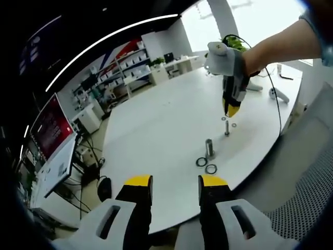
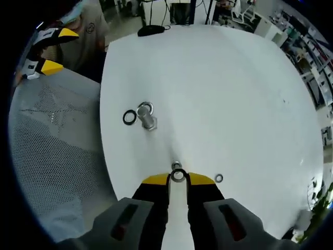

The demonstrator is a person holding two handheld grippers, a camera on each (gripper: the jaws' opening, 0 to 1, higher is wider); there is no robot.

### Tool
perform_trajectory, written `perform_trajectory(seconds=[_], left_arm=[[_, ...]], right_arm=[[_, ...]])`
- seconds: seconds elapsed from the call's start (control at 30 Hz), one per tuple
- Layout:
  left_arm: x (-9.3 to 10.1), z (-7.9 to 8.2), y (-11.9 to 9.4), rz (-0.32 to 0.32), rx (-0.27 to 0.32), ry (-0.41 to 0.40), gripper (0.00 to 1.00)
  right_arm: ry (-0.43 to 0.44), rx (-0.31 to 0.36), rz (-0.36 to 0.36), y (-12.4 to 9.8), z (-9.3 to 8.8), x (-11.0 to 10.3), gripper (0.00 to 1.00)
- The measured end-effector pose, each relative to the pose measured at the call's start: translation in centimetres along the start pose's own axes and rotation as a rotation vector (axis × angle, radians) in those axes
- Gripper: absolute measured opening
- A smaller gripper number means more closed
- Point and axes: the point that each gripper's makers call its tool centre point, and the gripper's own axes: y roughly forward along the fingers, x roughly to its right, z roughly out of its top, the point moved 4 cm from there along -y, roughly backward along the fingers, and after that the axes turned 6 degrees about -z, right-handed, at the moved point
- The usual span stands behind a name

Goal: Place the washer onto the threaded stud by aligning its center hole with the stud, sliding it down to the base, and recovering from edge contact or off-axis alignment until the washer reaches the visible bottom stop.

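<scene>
A small silver washer (image 2: pixel 178 175) sits between the yellow tips of my right gripper (image 2: pixel 178 180), whose jaws are closed in on its edges. It is right at the top of the thin threaded stud (image 2: pixel 176 166). In the left gripper view, a gloved hand holds the right gripper (image 1: pixel 231 111) pointing down, with the washer (image 1: pixel 224 119) just over the stud (image 1: pixel 227 129). My left gripper (image 1: pixel 176 182) hangs open near the table's front edge, holding nothing.
A second loose washer (image 2: pixel 218 178) lies on the white table (image 2: pixel 234 94) beside the stud. A thicker metal post (image 1: pixel 209 148) stands nearer, with two dark rings (image 1: pixel 201 162) at its foot. A mesh chair (image 2: pixel 52 151) and a person stand at the table's edge.
</scene>
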Motion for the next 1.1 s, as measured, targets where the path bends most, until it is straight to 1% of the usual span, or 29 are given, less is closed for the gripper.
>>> perform_trajectory(seconds=[0.53, 0.83, 0.97, 1.1], left_arm=[[-0.1, 0.0, 0.1, 0.002, 0.000, -0.003, 0.33], [-0.1, 0.0, 0.1, 0.003, 0.001, -0.005, 0.33], [-0.1, 0.0, 0.1, 0.002, 0.001, -0.003, 0.33], [-0.1, 0.0, 0.1, 0.001, 0.000, -0.003, 0.33]], right_arm=[[-0.005, -0.001, 0.028, 0.7, 0.5, -0.6, 0.13], [-0.011, -0.017, 0.023, 1.0, 0.1, -0.3, 0.13], [0.011, -0.008, 0.037, 1.0, 0.0, -0.3, 0.13], [0.013, -0.007, 0.031, 1.1, -0.1, -0.1, 0.13]])
